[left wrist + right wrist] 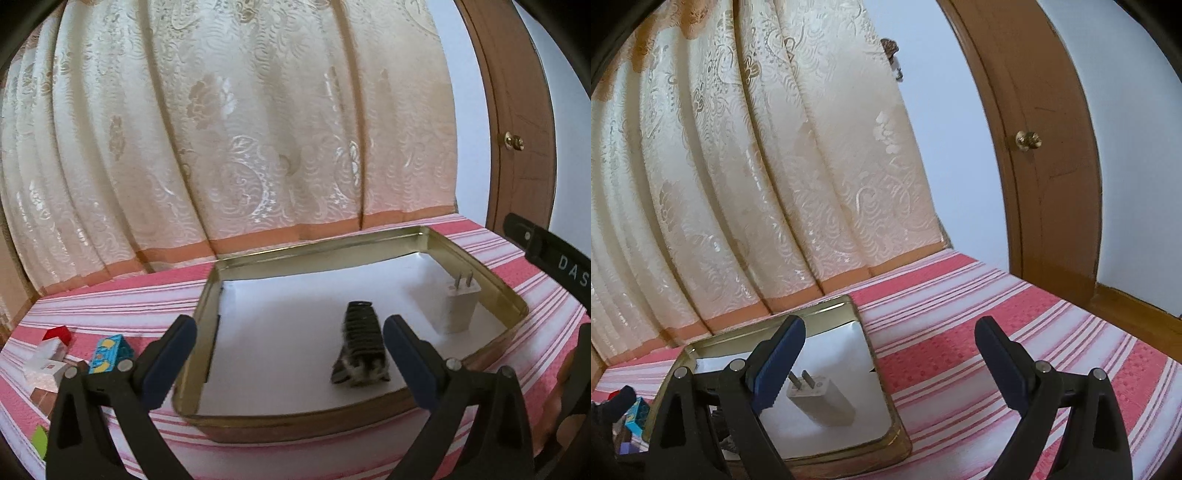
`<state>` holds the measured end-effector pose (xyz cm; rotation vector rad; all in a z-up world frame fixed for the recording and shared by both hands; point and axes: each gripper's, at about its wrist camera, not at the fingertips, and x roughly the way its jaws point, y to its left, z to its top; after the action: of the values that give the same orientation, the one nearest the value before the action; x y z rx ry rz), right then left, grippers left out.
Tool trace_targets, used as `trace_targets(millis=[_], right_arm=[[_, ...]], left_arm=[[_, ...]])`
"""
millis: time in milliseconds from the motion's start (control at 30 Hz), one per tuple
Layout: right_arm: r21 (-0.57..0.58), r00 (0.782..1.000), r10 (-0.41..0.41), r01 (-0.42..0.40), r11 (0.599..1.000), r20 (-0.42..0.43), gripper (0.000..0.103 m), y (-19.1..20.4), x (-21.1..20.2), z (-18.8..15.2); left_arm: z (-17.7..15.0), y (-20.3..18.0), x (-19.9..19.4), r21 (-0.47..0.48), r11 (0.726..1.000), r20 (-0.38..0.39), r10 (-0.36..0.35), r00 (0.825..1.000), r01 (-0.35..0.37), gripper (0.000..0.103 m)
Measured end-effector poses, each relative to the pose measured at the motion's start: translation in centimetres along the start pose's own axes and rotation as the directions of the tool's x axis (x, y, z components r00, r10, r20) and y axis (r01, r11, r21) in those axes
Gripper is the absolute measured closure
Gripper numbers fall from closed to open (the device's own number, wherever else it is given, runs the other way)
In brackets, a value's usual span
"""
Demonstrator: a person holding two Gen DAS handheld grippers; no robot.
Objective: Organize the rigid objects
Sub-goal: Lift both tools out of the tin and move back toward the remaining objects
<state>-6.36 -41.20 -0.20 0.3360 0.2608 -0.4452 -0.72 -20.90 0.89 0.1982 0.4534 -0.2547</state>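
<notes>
A shallow gold tin tray (pixel 515 295) with a white bottom sits on the pink striped cloth. Inside it lie a dark ribbed hair clip (pixel 360 345) and a white plug adapter (pixel 461 306) with its prongs pointing away. My left gripper (pixel 290 354) is open over the tray's near edge, with the clip lying free just inside its right finger. In the right wrist view the adapter (pixel 822 400) lies in the tray (pixel 866 328) beside the left finger. My right gripper (pixel 890 365) is open, empty, and spans the tray's right rim and the cloth.
Left of the tray lie a blue and yellow box (pixel 107 352), a white and red box (pixel 50 354) and a green scrap (pixel 38 441). A cream curtain (pixel 221 129) hangs behind the table, and a brown door with a brass knob (pixel 1028 140) stands at right.
</notes>
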Motion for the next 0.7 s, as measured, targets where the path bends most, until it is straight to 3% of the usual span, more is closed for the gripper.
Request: trace_targets(millis=[233, 700], right_arm=[[-0.005, 0.998, -0.046, 0.046, 0.999, 0.051, 0.008, 0.3, -1.1, 0.0], [-0.042, 0.998, -0.021, 0.023, 0.999, 0.053, 0.008, 3.3, -3.6, -1.6]], left_arm=[[-1.0, 2.6, -0.7, -0.049, 0.999, -0.015, 0.004, 1.000, -0.005, 0.001], [-2.6, 7.2, -1.7, -0.132, 0.991, -0.051, -0.001, 0.999, -0.005, 0.001]])
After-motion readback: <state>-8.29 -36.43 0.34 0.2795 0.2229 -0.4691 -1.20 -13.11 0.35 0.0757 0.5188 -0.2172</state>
